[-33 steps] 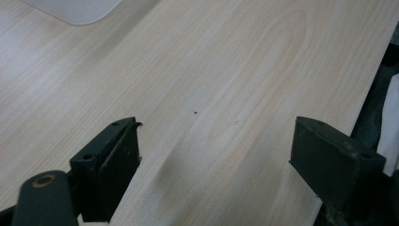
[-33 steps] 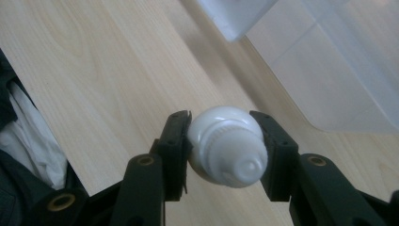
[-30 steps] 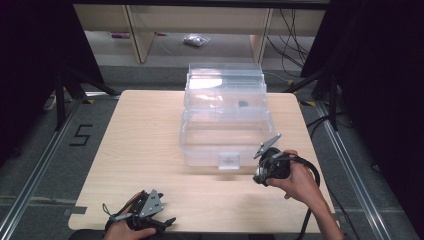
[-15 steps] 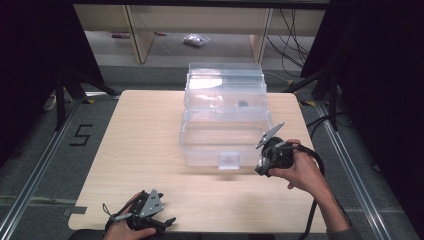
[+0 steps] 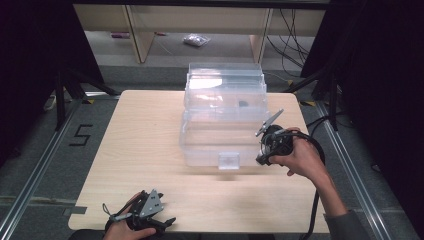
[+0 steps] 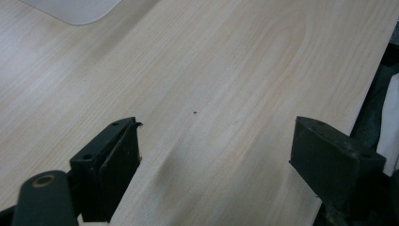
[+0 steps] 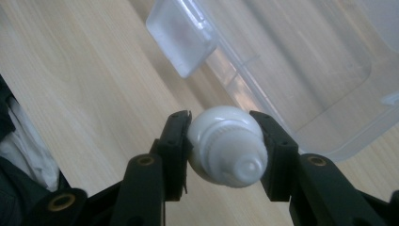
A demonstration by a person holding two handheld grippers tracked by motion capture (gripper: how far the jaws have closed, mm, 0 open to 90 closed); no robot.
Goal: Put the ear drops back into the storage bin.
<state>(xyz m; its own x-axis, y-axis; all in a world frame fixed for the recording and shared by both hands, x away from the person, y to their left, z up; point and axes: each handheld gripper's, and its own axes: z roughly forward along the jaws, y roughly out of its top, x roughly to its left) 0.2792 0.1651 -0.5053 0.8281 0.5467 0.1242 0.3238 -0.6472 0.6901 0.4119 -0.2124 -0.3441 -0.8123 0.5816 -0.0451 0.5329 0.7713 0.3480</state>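
Two jaws of right tool clamp white bottle beside bin rim.

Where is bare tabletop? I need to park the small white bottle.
Free: the pale wooden table left of the clear plastic storage box, and the front strip between both grippers. Crowded: the box's right front corner, where the right gripper holds the small white bottle.

Lab: floor rails, trailing cables

The small dark speck inside the clear box, toward 12 o'clock, is too tiny to identify
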